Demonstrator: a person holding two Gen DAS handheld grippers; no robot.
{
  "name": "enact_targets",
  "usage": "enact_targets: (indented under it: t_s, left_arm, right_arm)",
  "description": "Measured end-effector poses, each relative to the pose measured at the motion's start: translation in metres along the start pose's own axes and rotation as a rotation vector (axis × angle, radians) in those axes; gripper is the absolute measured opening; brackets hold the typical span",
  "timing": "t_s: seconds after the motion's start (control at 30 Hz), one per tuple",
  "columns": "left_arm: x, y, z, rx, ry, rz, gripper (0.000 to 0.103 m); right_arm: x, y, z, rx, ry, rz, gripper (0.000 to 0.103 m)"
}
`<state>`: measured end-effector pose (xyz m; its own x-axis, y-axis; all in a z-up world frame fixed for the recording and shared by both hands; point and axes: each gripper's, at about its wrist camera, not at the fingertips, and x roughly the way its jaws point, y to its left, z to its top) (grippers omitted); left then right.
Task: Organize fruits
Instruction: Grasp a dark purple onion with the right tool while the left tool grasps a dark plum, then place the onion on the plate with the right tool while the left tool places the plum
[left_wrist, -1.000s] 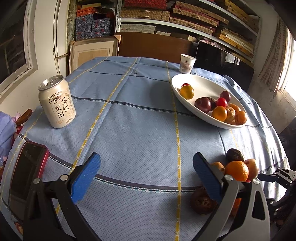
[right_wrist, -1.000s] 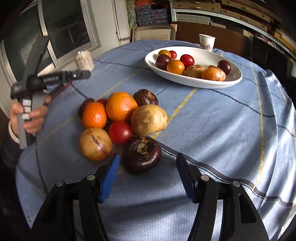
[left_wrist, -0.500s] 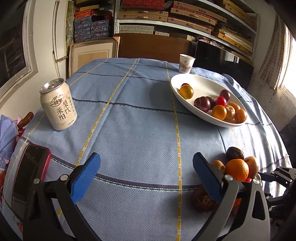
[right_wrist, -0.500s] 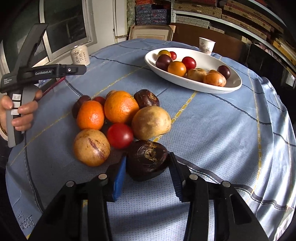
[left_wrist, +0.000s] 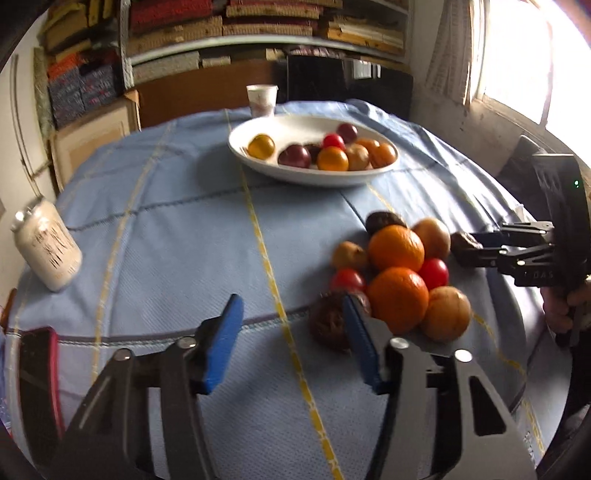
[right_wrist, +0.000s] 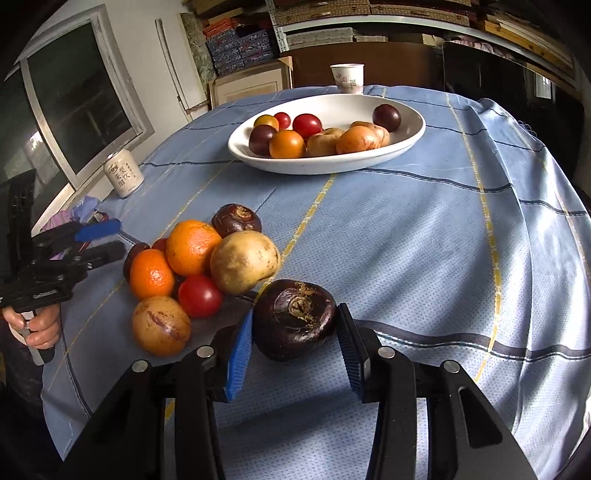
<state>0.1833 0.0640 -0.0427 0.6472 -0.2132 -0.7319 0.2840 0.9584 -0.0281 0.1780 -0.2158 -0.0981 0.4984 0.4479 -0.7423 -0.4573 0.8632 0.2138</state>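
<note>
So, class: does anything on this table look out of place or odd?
A heap of fruit lies loose on the tablecloth rather than in the white bowl with the rest. Nothing looks spilled or broken; the can and paper cup stand upright.

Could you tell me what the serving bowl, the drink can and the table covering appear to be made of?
Bowl: probably glazed ceramic; glossy, smooth white, thick rounded rim, though melamine would look similar.
Can: likely aluminium with a matte cream printed coat; a metallic rim shows at the top.
Tablecloth: woven fabric, matte blue with a dotted weave and stitched stripes; it creases and drapes over the edge.
</note>
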Motion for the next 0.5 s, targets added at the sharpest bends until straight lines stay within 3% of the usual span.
enact_targets:
  t_s: [0.23, 0.4, 0.5]
  left_arm:
    - [-0.004, -0.005, -0.003, 0.022, 0.005, -0.082, 0.052]
    - [0.004, -0.016, -0.007, 0.071, 0.042, -0.077, 0.052]
    - [0.011, -0.013, -0.007, 0.050, 0.069, -0.091, 0.052]
  right_arm:
    - [0.001, -0.001, 0.000, 0.002, 0.009, 0.002, 0.045]
    - [0.001, 0.001, 0.000, -0.003, 0.012, 0.003, 0.045]
    - [0.001, 0.001, 0.000, -0.004, 0.010, 0.002, 0.045]
